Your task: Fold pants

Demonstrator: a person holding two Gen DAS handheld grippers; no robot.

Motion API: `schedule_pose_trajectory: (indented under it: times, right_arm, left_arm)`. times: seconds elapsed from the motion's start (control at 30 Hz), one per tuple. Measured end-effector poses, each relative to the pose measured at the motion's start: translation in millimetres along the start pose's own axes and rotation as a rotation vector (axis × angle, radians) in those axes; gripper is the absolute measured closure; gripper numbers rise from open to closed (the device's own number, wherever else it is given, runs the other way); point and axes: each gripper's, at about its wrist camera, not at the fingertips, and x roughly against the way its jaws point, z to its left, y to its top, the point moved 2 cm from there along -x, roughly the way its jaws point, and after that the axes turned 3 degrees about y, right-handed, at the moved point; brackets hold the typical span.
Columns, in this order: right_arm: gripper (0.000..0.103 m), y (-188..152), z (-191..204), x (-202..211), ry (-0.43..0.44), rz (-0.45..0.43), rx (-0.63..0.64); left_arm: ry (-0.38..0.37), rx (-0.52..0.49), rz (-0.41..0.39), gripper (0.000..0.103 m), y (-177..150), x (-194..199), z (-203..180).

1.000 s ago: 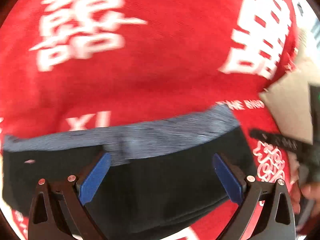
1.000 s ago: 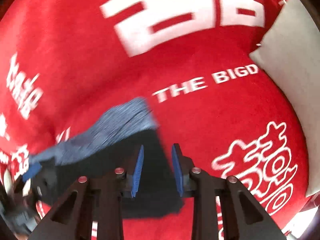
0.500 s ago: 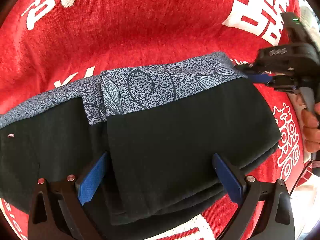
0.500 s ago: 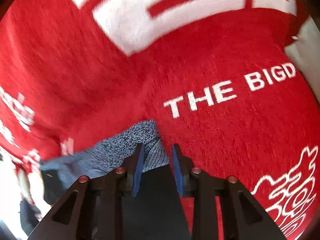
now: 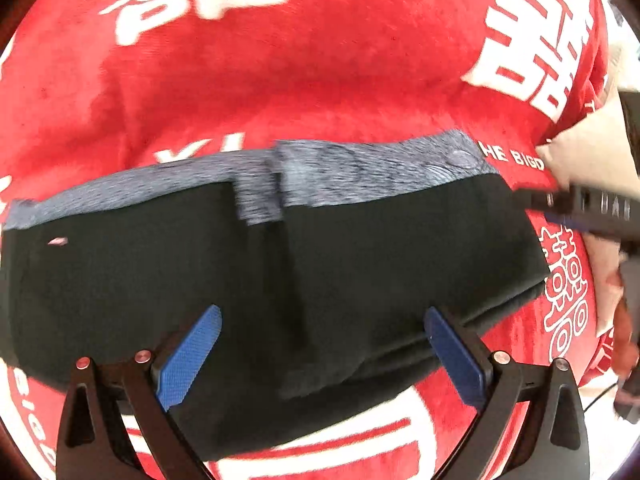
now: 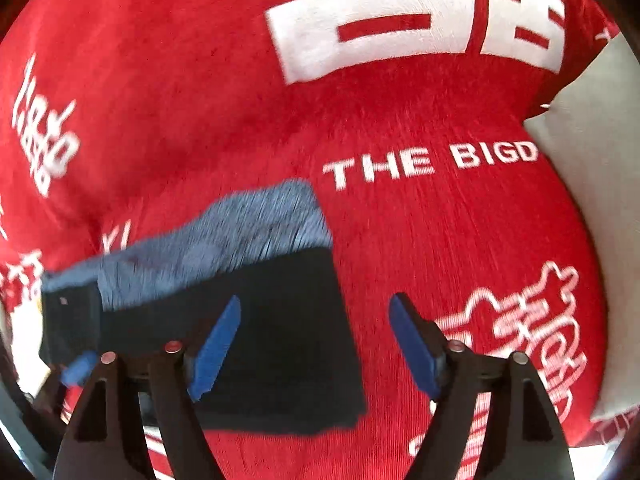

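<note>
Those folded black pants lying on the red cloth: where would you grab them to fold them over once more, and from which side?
Probably at the pants' right-hand end, coming from above. That edge lies flat and square on the red cloth, with bare cloth beside it for one fingertip. The right gripper, its jaws opening and nothing pinched, already straddles it. The left gripper is open over the middle.

The pants (image 5: 360, 264) were soft matt black cloth with a speckled grey-blue woven band on top. The red blanket (image 6: 200, 100) under them looked fuzzy, kinda ribbed plush. The tongs' pads (image 5: 188, 360) were textured blue rubber on matt black plastic, with shiny metal screws (image 5: 501, 357).
</note>
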Motion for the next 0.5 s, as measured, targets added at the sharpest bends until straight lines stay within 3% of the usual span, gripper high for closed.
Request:
schedule_pose_trajectory:
  times: [0.33, 0.5]
  right_arm:
    - [0.023, -43, 106, 8, -0.046, -0.009, 0.283]
    - [0.023, -51, 152, -14, -0.028, 0.052, 0.355]
  left_arm:
    - [0.031, 0.216, 0.05, 0.001, -35, 17, 88]
    - [0.068, 0.279, 0.051, 0.001, -52, 23, 123]
